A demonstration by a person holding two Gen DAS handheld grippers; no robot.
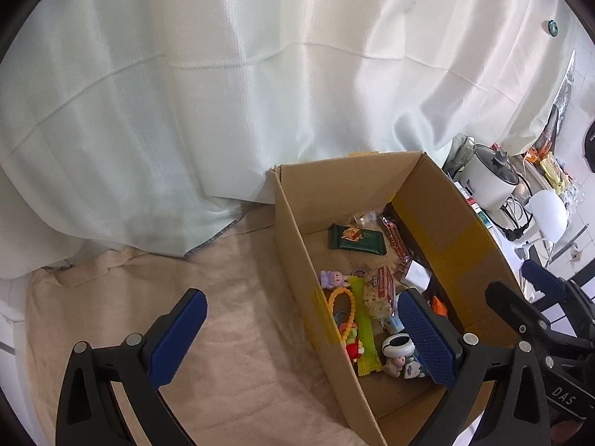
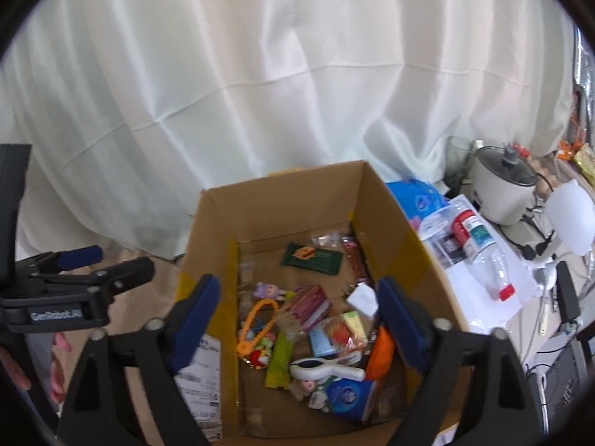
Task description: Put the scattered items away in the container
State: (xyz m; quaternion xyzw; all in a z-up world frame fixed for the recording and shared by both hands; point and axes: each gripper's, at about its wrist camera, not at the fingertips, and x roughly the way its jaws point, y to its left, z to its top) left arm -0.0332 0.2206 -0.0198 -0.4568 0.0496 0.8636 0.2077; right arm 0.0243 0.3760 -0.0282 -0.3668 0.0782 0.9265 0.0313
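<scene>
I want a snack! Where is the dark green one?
The dark green snack packet lies flat on the floor of the cardboard box, near its far wall, just left of a long red packet in both views.

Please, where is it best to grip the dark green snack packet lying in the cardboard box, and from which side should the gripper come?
The dark green snack packet lies flat on the floor of the cardboard box, apart from the other items. Probably come straight down from above with the open right gripper and pinch across its narrow width, near the middle.

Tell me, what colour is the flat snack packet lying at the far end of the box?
Dark green snack packet, with an orange-red picture; clearest in the right wrist view.
</scene>
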